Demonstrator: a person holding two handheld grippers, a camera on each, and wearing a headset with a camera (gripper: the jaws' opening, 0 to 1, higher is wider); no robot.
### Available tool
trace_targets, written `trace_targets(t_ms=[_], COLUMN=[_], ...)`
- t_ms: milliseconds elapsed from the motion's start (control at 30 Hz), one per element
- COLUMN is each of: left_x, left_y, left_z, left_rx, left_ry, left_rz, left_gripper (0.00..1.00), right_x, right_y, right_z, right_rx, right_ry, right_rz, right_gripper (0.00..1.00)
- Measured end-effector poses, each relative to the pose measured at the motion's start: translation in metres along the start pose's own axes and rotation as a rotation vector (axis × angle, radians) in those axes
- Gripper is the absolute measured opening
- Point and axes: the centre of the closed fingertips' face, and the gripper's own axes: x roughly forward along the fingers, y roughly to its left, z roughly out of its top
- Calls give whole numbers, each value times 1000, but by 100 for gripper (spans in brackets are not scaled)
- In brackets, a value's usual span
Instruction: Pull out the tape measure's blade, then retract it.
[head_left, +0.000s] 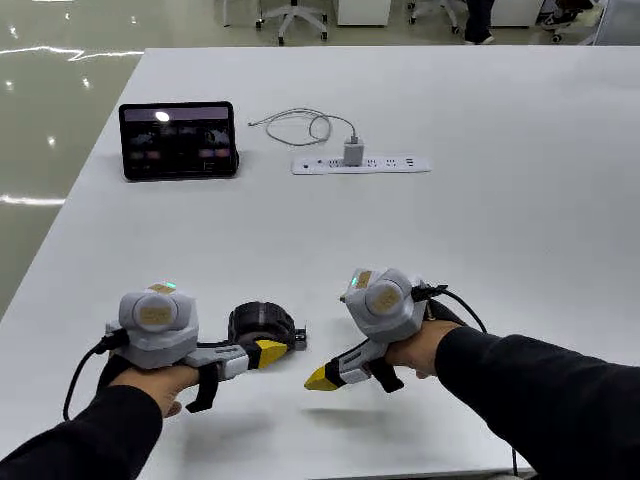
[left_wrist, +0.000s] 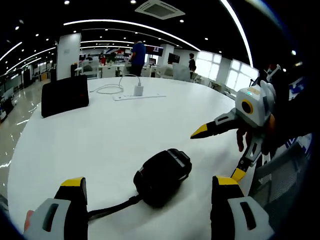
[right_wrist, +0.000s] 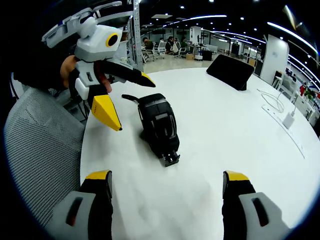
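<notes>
On the white office table (head_left: 500, 200): tape measure (head_left: 262, 322), tablet (head_left: 178, 140), power strip (head_left: 362, 163)

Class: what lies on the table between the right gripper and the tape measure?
Nothing. In the right gripper view, the stretch of white table between the right gripper and the tape measure is bare.

we see a wide white table (head_left: 500, 250). near its front edge lies the black tape measure (head_left: 262, 322), with a dark strap (left_wrist: 112, 207) trailing from one end onto the tabletop. toward the far left a dark tablet (head_left: 178, 140) stands propped at a tilt. to its right, well apart from the tape measure, lies a white power strip (head_left: 361, 163) with a white charger (head_left: 353, 152) plugged in, its cable (head_left: 300, 125) looped on the surface.
</notes>
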Motion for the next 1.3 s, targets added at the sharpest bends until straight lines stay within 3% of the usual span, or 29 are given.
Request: trace_targets(t_ms=[167,300,533,733,867,1033,1300], left_x=[-15,-32,-58,-71,-78,-86,-90], left_y=[16,23,26,30,27,18,24], left_z=[-10,-10,-16,-29,-33,-28,-28], left_rx=[-4,5,30,47,51,43,65], left_ry=[31,16,14,29,29,-5,3], left_rz=[6,-4,-51,-45,-55,-90,-82], left_gripper=[100,100,100,100,100,100,100], right_x=[-20,-40,-71,-91,-108,-131,-167], right_y=[-4,-9,-17,-16,-16,-21,-29], right_z=[-9,-23,-45,-62,-71,-92,-126], right_rx=[71,105,141,134,146,187,229], right_ry=[-36,-52,-73,-68,-90,-101,-101], right_rz=[-39,-78,-133,-162,-187,-233,-283], right_gripper=[95,98,100,100,100,100,100])
